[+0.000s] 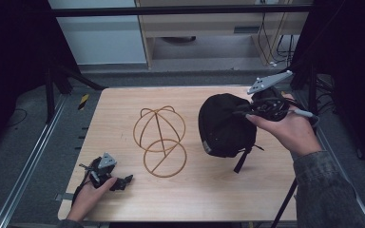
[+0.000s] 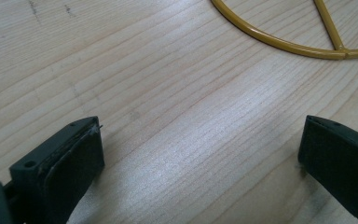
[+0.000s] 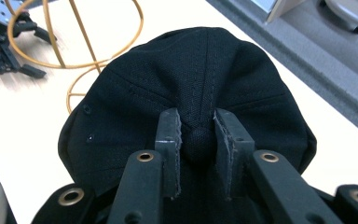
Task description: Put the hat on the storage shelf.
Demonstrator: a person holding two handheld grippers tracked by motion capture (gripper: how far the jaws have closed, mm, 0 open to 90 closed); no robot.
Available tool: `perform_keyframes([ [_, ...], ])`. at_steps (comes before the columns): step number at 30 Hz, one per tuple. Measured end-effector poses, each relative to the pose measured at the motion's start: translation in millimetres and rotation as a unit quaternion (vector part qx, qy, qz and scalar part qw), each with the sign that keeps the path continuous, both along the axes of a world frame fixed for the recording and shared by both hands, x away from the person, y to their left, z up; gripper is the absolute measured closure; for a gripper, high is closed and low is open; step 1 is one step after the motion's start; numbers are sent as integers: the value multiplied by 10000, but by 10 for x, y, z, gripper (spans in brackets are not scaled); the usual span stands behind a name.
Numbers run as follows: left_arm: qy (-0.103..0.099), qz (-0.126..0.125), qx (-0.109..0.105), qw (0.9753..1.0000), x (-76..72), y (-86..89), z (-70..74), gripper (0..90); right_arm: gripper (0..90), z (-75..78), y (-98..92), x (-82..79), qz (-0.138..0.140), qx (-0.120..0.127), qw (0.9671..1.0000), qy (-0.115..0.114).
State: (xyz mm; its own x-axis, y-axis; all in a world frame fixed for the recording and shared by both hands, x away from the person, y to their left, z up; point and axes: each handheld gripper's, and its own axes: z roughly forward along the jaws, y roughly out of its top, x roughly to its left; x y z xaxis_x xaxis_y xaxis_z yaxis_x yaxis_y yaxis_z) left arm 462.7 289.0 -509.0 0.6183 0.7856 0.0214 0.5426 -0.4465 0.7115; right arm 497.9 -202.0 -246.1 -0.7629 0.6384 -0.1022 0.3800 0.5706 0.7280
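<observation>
Left tongs [image 1: 123,182]: seen at the lower left of the high view, resting low on the counter [image 1: 209,194] in the person's left hand [image 1: 89,194]; the jaws are held wide apart with nothing between them, bare wood being seen in the gap in the left gripper view.
Wire stand [image 1: 160,141]: a yellow wire hat frame is seen left of centre in the high view, standing on the counter; its round base ring lies just beyond the left tongs, apart from them.
Black cap [image 1: 225,126]: placed right of centre in the high view, on the counter beside the wire stand and apart from it, with a strap trailing toward the lower edge.
Right tongs [image 3: 198,140]: held at the cap's crown by the right hand [image 1: 292,130]; the jaws are closed on the cap's top button, which is pinched between the pads.
</observation>
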Motion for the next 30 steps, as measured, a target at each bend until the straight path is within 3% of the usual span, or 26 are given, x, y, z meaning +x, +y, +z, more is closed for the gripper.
perform_keyframes([
  [11, 3, 0, 1, 10000, 0, 0, 1, 0, 730, 195, 79, -145, 132, 236, 9992, -293],
  [30, 7, -1, 3, 10000, -1, 0, 1, 0, 730, 493, 424, -318, 537, 188, 9964, -631],
])
